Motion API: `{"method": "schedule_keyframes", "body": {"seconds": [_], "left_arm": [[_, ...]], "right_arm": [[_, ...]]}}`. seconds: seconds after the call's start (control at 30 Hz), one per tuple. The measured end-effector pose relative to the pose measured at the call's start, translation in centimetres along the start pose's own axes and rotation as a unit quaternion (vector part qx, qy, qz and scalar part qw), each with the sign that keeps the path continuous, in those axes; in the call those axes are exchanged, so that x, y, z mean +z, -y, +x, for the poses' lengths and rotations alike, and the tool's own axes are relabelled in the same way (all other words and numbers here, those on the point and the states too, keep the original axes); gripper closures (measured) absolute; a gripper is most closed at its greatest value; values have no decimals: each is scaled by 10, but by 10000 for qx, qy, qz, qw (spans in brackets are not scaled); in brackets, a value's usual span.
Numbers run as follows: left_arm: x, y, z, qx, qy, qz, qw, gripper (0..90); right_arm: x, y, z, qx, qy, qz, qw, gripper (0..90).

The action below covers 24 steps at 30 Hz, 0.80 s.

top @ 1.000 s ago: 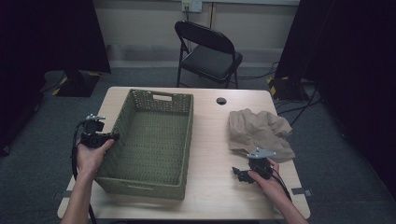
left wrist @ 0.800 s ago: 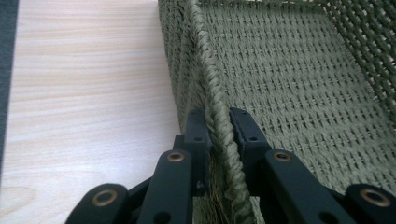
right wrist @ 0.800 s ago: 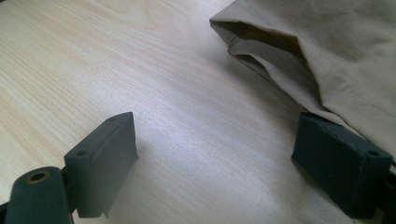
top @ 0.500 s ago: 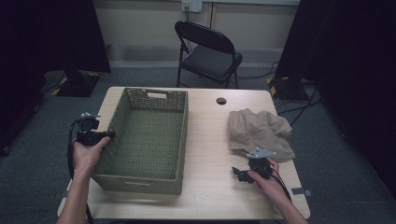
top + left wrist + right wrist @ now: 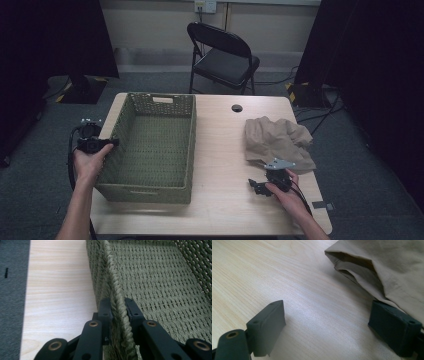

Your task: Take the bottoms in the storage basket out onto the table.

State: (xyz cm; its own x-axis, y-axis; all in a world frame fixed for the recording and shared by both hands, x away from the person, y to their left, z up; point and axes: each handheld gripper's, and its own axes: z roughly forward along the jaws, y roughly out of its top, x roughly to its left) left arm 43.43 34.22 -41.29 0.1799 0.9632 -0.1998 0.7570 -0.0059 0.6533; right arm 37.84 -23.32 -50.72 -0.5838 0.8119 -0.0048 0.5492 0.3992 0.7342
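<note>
While the left gripper point(image 5: 117, 312) clamps the braided rim, the green woven basket point(image 5: 152, 145) sits left of centre in the high view, deep, rectangular, open-weave, handle slots at both ends. Lower right, the right gripper point(image 5: 327, 327) rests wide apart on the table point(image 5: 220, 150), beside a crumpled tan cloth point(image 5: 277, 140).

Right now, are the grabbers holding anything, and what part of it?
The left gripper pinches the green basket by its braided side rim. The right gripper is open over the table, beside the tan cloth, holding nothing.
</note>
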Motion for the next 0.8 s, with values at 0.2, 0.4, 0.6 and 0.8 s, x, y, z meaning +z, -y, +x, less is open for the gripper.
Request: {"method": "schedule_keyframes", "body": {"seconds": [0.2,0.4,0.6,0.8], "left_arm": [[1,-3,8,-64,-81,5,9999,776],[0,-4,18,-225,-56,4,9997,761],[0,-6,26,-223,-161,74,9996,757],[-1,-7,29,-204,-218,79,9995,759]], "right_arm": [[0,0,0,2,-3,0,10000,122],[0,0,0,-13,-7,-5,10000,122],[0,0,0,-12,-10,-2,10000,122],[1,-1,0,-17,-10,-3,10000,122]]}}
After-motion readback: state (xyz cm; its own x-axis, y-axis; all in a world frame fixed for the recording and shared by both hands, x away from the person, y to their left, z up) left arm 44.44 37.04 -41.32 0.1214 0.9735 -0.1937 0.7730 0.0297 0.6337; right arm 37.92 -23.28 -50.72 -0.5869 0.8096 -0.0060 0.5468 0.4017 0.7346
